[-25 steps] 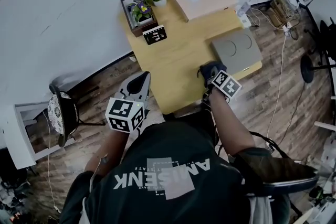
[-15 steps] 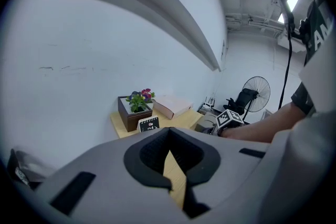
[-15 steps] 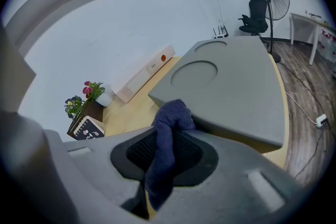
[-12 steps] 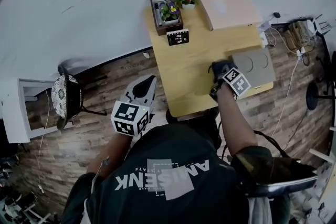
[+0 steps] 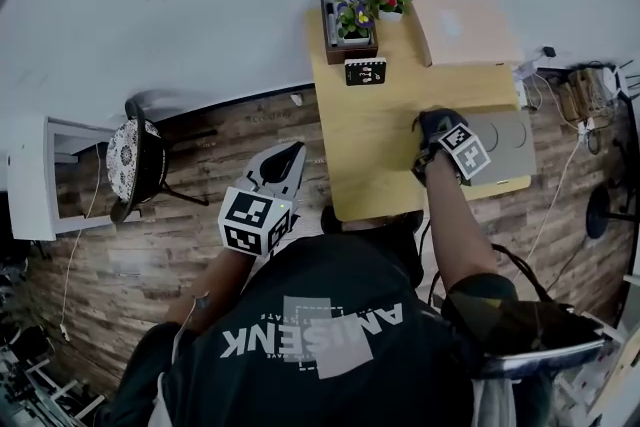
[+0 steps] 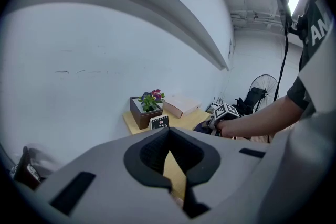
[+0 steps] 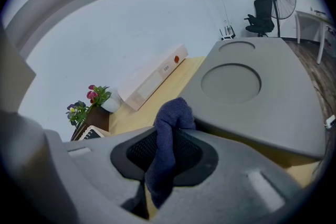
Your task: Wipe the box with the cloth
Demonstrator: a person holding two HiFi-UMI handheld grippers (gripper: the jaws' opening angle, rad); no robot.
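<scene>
A flat grey box (image 5: 505, 140) with two round recesses lies at the right end of the yellow table (image 5: 370, 145). My right gripper (image 5: 432, 131) is shut on a dark blue cloth (image 5: 433, 121) at the box's left edge. In the right gripper view the cloth (image 7: 169, 128) bunches up between the jaws and rests against the edge of the grey box (image 7: 252, 92). My left gripper (image 5: 283, 160) hangs over the wooden floor, left of the table, shut with nothing in it. In the left gripper view this gripper (image 6: 169, 153) points toward the table.
At the table's far end stand a wooden planter with flowers (image 5: 355, 15), a small desk calendar (image 5: 365, 72) and a pale flat carton (image 5: 468, 23). A chair (image 5: 135, 165) stands on the floor at left. Cables lie on the floor (image 5: 580, 95) right of the table.
The head view has swung, so the table sits further right and higher in frame. The right gripper stays with the cloth at the box's left edge. The left gripper stays beside the table.
</scene>
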